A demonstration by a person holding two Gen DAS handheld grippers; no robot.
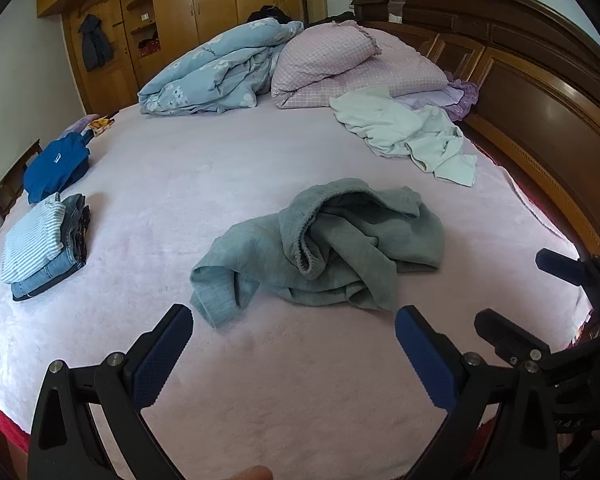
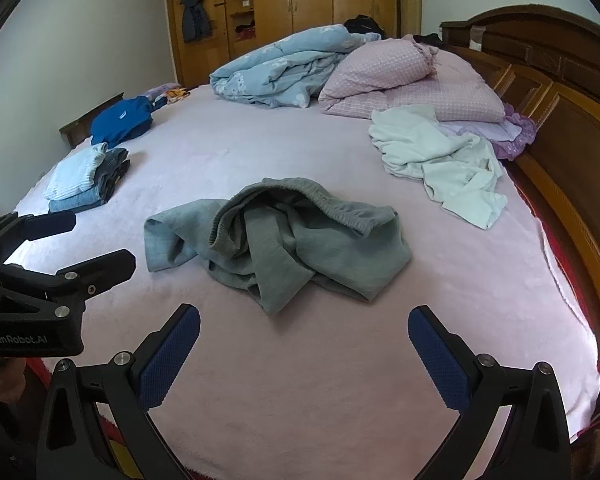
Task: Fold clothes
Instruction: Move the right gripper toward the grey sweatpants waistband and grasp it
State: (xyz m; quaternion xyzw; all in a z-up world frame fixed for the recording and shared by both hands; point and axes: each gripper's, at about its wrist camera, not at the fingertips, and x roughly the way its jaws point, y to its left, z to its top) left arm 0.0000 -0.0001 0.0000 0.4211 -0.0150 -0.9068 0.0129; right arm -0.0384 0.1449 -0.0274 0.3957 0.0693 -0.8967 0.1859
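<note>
I see the pale pink plush bedspread [image 1: 148, 184] carrying the crumpled grey-green cotton garment [image 1: 324, 248] mid-bed toward the near edge, its long axis running side to side, elastic opening facing the headboard. My left gripper [image 1: 294, 334] and right gripper [image 2: 304, 330] hover fully spread, empty.

Matt grey cloth garment [image 1: 320, 248], plush bedspread [image 1: 180, 184]

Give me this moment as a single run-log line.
stage: pre-grasp | left gripper: open, empty | right gripper: open, empty | target: crumpled grey garment, untouched on bed | folded pile at left
</note>
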